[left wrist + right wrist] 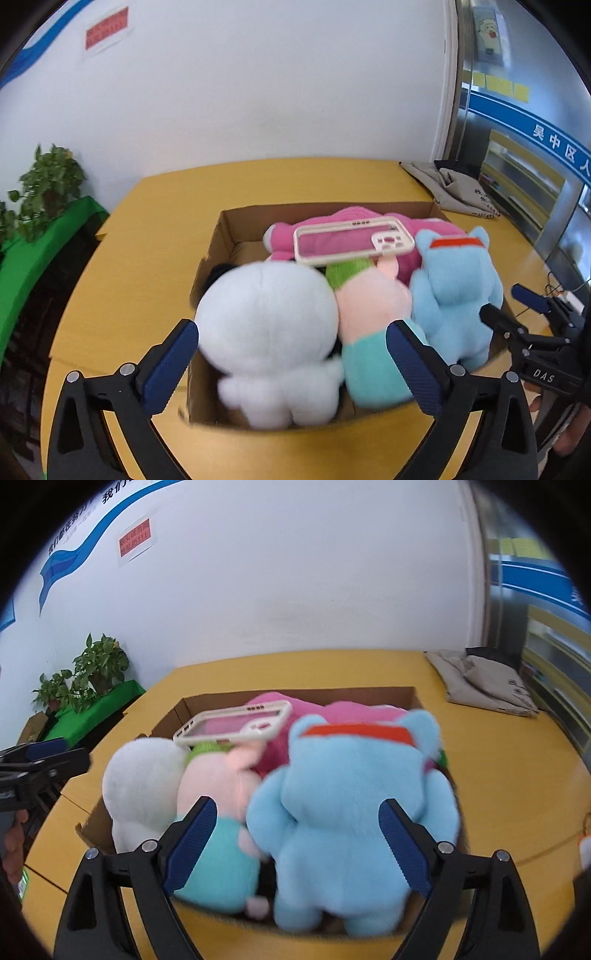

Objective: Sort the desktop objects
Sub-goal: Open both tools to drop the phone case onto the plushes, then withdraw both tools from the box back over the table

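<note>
A cardboard box [221, 236] [369, 694] stands on the yellow table [166, 206], packed with plush toys. A white plush [269, 317] [144, 775] stands at the left, a pink-and-teal plush [369, 299] [214, 779] in the middle, a blue plush [454, 288] [351, 794] at the right. Behind them lies a magenta plush [354, 214] with a cream phone case [388, 243] [255, 727] on top. My left gripper [291, 365] is open, its pads either side of the white plush. My right gripper [297, 843] [517, 308] is open around the blue plush.
A grey cloth bag [454, 188] [480, 683] lies at the table's far right corner. Potted plants [48, 184] [92, 668] stand on a green-covered stand beyond the left edge. Cables [565, 291] lie at the right. A white wall rises behind the table.
</note>
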The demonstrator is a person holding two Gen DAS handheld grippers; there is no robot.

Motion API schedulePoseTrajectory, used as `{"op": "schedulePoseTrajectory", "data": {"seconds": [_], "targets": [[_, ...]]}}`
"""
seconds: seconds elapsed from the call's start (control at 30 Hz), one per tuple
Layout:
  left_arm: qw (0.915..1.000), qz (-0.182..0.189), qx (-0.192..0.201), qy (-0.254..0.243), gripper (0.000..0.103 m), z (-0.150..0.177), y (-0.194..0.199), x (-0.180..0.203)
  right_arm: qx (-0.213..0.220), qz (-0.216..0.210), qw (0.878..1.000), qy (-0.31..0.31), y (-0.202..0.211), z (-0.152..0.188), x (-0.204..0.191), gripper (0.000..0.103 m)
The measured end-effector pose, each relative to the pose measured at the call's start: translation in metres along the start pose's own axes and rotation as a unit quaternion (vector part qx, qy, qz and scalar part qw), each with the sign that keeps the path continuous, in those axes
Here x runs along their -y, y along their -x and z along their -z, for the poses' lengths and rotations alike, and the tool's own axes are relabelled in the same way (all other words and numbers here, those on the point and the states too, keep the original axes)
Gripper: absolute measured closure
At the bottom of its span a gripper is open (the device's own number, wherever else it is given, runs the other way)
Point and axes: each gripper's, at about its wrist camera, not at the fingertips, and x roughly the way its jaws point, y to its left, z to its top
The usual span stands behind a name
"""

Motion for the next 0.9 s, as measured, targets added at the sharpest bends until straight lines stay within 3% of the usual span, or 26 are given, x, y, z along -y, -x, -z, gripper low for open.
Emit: {"op": "schedulePoseTrajectory", "data": {"seconds": [0.2, 0.33, 0.57, 0.9], "targets": [[0.9995, -0.028, 0.002, 0.017, 0.000, 0.047, 0.031, 0.029, 0.008, 0.031, 0.999, 0.009, 0.041, 0.031, 0.012, 0.013], [0.9992, -0.023, 0.003, 0.034, 0.000, 0.071, 0.046, 0.040, 0.029, 0.039, 0.999, 0.013, 0.072, 0.041, 0.015, 0.013], [0.9991, -0.005, 0.013, 0.041, 0.000, 0.079, 0.068, 0.052, 0.038, 0.042, 0.998, 0.019, 0.099, 0.048, 0.014, 0.013], [0.9994, -0.002, 0.020, 0.028, 0.000, 0.081, 0.077, 0.063, 0.022, 0.041, 0.999, 0.016, 0.100, 0.057, 0.015, 0.013]]}}
